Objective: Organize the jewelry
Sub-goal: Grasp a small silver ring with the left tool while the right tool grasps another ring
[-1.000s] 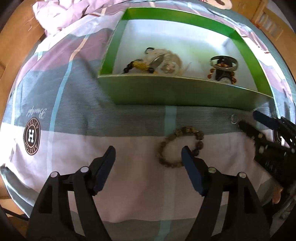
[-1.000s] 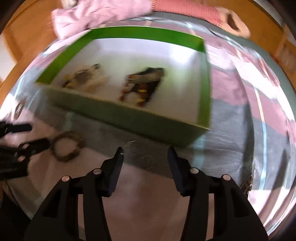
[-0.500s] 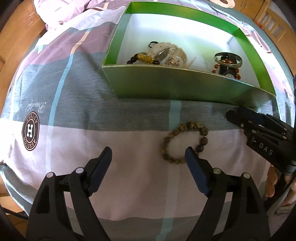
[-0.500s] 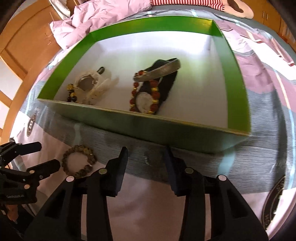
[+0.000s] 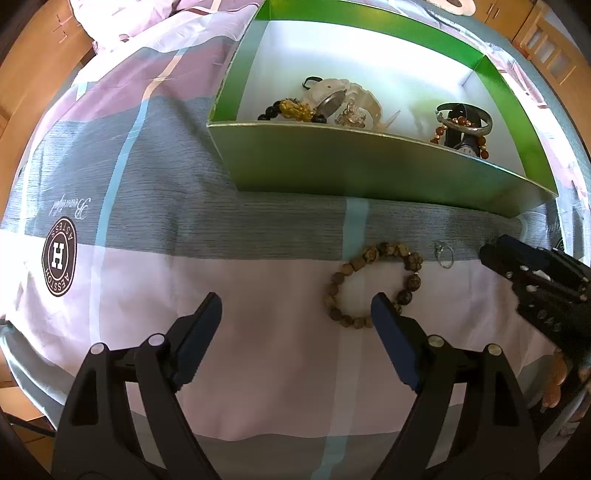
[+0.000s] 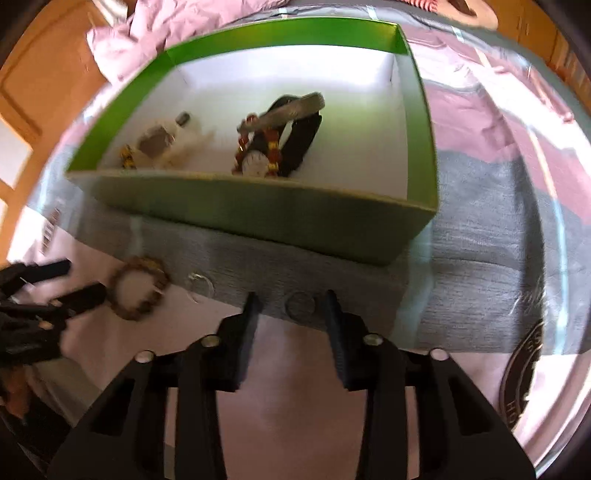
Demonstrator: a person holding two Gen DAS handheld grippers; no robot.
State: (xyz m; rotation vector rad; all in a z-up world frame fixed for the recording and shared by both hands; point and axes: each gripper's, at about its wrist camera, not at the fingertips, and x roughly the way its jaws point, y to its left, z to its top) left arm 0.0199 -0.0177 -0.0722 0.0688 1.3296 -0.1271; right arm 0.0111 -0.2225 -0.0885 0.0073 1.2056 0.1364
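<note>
A brown beaded bracelet (image 5: pixel 373 282) lies on the cloth in front of the green box (image 5: pixel 369 166); it also shows in the right wrist view (image 6: pixel 138 288). My left gripper (image 5: pixel 295 314) is open and empty, its right finger beside the bracelet. A small silver ring (image 5: pixel 443 254) lies right of the bracelet. My right gripper (image 6: pixel 291 306) is open, its fingers on either side of another thin ring (image 6: pixel 301 304) on the grey cloth. The box holds a watch, a bangle and bead bracelets (image 6: pixel 273 136).
The box stands on a pink, grey and white bedsheet (image 5: pixel 129 206) with round logos. A crumpled pink blanket (image 6: pixel 155 29) lies behind the box. Wooden furniture (image 6: pixel 33 74) surrounds the bed. The right gripper shows at the right edge of the left wrist view (image 5: pixel 546 284).
My left gripper has drawn back a little, bracelet still by its right finger. My right gripper has moved forward and lower, and a thin ring now lies between its fingers.
</note>
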